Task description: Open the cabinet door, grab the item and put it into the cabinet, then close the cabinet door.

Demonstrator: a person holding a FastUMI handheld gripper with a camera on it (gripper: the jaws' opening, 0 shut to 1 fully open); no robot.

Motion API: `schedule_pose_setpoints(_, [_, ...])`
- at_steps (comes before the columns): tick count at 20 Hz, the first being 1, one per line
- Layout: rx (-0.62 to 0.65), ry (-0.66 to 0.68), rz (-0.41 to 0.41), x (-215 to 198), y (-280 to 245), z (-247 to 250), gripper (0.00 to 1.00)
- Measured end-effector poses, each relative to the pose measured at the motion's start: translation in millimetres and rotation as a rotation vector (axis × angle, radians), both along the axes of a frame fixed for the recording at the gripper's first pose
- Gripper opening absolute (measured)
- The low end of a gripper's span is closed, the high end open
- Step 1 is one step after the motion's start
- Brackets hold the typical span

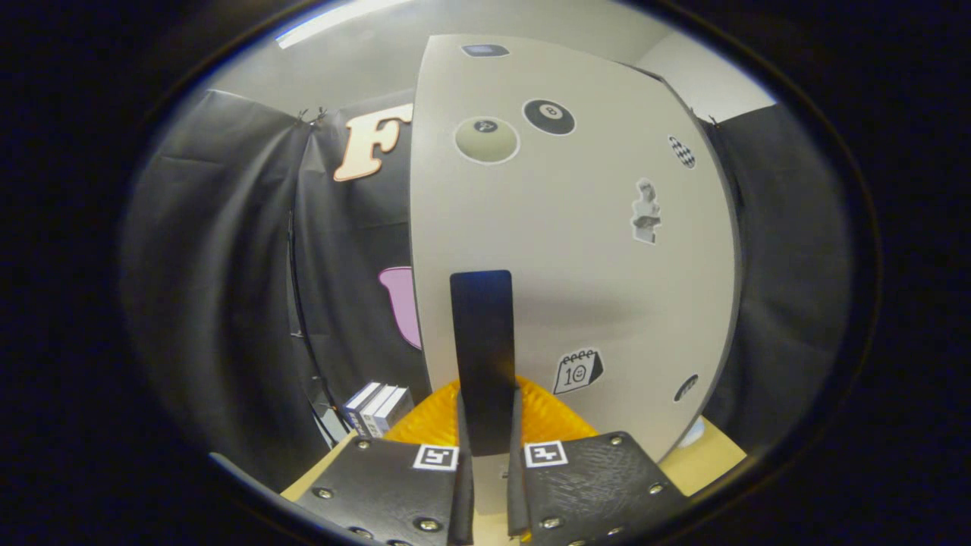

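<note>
Both jaws (closed) around door handle point(481, 341)

Matt cabinet door point(576, 250), glossy black handle point(482, 356).

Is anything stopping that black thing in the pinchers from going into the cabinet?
Yes. The gripper is shut on the flat black item, but the sticker-covered cabinet door stands right ahead, covering the way in.

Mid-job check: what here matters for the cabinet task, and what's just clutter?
Job:
- cabinet door
- black handle, clamped by the hand-held gripper

Lying about:
- orange ribbed thing behind the handle
- boxes on the table
</note>
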State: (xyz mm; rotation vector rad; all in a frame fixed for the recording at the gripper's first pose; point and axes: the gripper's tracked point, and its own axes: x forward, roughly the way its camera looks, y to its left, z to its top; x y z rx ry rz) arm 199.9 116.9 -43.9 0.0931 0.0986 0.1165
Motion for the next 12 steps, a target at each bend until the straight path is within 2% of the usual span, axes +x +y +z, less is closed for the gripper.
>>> schedule_pose_setpoints(12, [0.028,0.001,-0.035,-43.0,-30.7,2.4,0.17])
